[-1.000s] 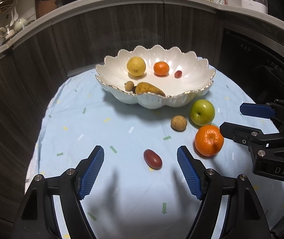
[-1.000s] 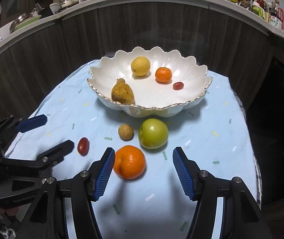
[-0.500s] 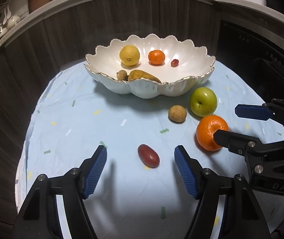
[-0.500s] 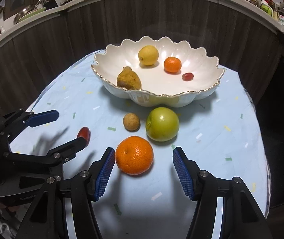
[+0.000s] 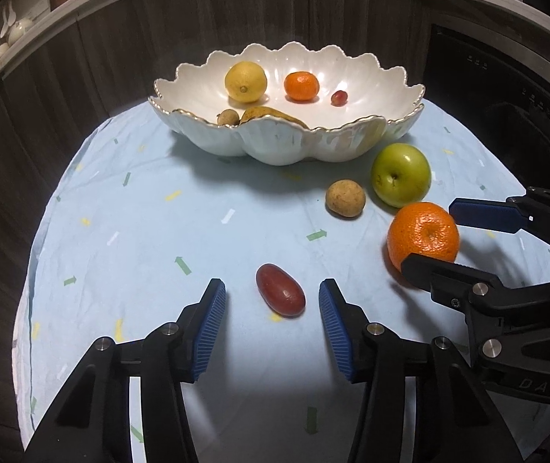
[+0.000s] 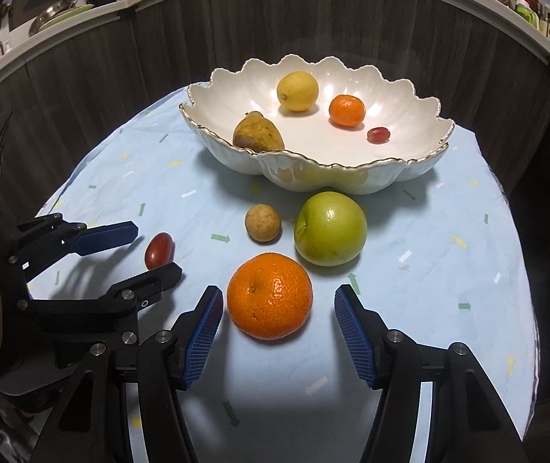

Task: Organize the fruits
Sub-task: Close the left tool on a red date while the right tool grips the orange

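Both tongs held wide open, nothing gripped: left tongs (image 5: 271,299) straddle the red date (image 5: 280,289), right tongs (image 6: 278,301) the orange (image 6: 269,295) (bowl (image 6: 352,181) upper centre), evidently lined up for pickup.

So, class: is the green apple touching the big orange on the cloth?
Apart. The right wrist view shows a strip of blue cloth between the green apple and the big orange.

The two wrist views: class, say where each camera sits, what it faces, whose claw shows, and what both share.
Left wrist view: on the left claw, facing the red oval fruit; the right claw shows too.
Right wrist view: on the right claw, facing the large orange; the left claw shows at left.
Shared: bowl, green apple, both open claws.
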`<act>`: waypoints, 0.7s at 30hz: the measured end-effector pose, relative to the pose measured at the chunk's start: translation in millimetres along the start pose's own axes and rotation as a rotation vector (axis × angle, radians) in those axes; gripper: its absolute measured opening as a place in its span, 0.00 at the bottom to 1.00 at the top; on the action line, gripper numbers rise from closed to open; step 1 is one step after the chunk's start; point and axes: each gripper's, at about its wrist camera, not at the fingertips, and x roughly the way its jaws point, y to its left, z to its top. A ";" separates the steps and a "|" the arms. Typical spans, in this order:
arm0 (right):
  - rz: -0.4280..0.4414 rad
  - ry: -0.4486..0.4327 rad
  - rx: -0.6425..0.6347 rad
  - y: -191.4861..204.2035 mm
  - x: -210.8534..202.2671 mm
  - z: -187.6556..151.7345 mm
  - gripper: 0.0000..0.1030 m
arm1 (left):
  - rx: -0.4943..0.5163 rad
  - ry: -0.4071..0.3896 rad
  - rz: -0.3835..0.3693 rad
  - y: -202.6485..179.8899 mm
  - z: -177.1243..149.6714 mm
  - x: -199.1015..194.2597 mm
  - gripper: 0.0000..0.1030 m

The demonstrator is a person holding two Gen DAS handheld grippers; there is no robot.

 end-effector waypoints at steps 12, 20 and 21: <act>0.024 0.013 0.026 -3.2 12.7 1.5 0.59 | -0.017 0.001 -0.023 1.2 2.9 5.6 0.29; 0.068 0.025 0.050 -3.2 18.0 1.2 0.46 | -0.020 0.001 -0.026 0.6 4.2 5.7 0.24; 0.066 0.025 0.047 -2.5 17.8 1.1 0.46 | -0.020 0.000 -0.025 0.4 4.0 5.3 0.23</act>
